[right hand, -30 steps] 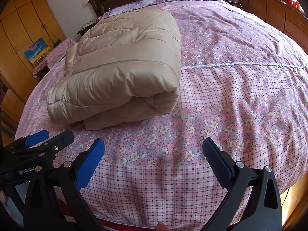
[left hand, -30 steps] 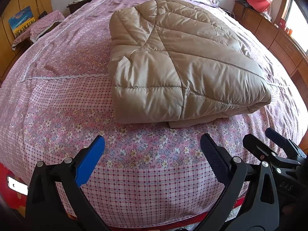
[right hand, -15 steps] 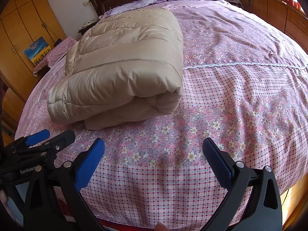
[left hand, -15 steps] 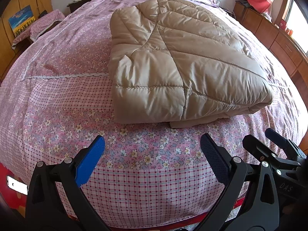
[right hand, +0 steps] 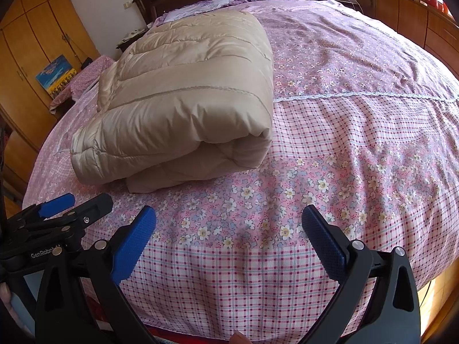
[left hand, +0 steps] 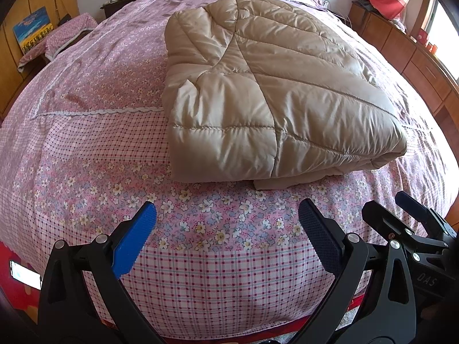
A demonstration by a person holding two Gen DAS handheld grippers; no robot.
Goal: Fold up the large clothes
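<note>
The wide bed with its pink floral and checked cotton cover (left hand: 86, 149) serves as the folding surface, and the large beige quilted down garment (left hand: 266, 94) lies on its middle as a thick folded bundle, one lower layer protruding at the near edge, so the folding appears largely complete. The left gripper (left hand: 226, 223) and right gripper (right hand: 229, 226) hover near the foot edge, well apart from the bundle, jaws spread wide and holding nothing. No containers are in view.
</note>
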